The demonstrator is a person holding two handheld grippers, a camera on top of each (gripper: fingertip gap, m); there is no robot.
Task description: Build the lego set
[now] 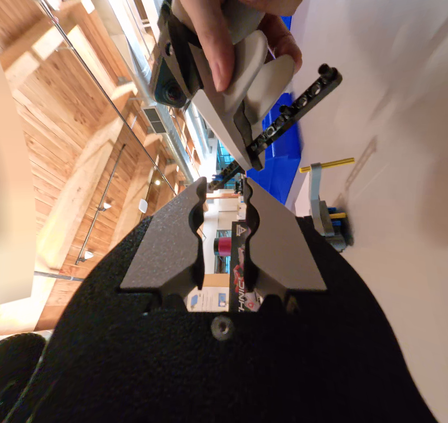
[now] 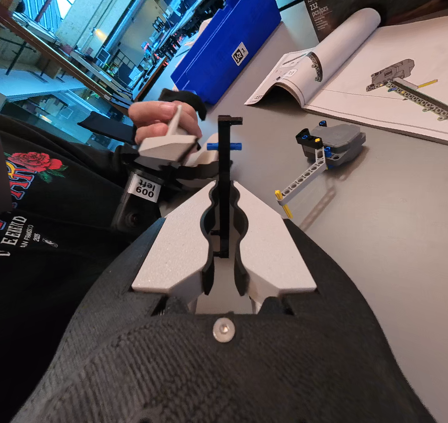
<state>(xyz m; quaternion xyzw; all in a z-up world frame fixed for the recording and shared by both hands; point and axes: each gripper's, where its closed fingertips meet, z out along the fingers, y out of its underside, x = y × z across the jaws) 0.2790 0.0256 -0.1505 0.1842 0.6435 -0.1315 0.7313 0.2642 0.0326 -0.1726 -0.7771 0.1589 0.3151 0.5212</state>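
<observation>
Right wrist view puts the grey desk under everything you are working over. At its far side stands a blue bin, with a dark box beside it. An open booklet lies on the desk in front of the box, one page curled up.

Nearer you, a grey sub-build rests on the desk. A light grey beam juts from it toward you, and a yellow axle crosses the beam's near end. In the left wrist view the same sub-build sits at the right, well apart from both tools.

Your right tongs are pressed onto a long black beam, which runs between the fingers and sticks out past the tips, lifted off the desk. Its far end has a short bent foot, and a blue pin passes through it higher up. Seen from the left wrist view, that black beam slants across the frame, pinched by the right tongs, with your right hand wrapped around the handle.

Your left tongs are spread, with a clear gap between the fingers and nothing held; the beam's lower end sits just beyond their tips. In the right wrist view your left hand holds its tool just left of the beam, near the pin.
</observation>
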